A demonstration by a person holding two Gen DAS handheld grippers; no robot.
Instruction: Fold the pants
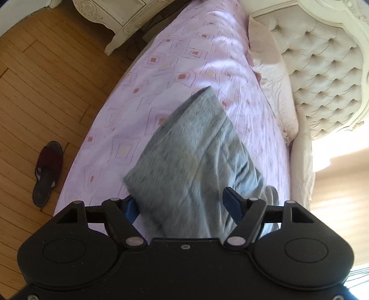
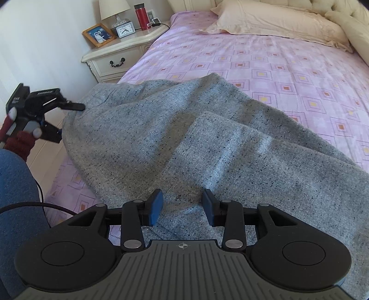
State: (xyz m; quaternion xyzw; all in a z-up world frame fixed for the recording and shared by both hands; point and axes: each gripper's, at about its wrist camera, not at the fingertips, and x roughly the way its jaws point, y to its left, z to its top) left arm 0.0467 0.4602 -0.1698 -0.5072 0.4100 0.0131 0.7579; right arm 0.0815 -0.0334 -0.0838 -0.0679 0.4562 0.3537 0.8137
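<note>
Grey speckled pants (image 2: 184, 143) lie loosely folded on the pink patterned bed sheet (image 2: 288, 76). In the left wrist view the pants (image 1: 193, 157) stretch away from my left gripper (image 1: 182, 205), whose blue pads stand wide apart with the cloth between them. My left gripper also shows in the right wrist view (image 2: 69, 120), open at the pants' left edge by the bed side. My right gripper (image 2: 182, 207) is open just above the near part of the pants, cloth showing between its pads.
A white nightstand (image 2: 120, 53) with a lamp, clock, photo frame and red flask (image 2: 141, 16) stands left of the bed. Pillows (image 2: 272, 20) lie by the tufted headboard (image 1: 322, 76). A slipper (image 1: 47, 173) lies on the wooden floor. A cable (image 2: 34, 205) runs at lower left.
</note>
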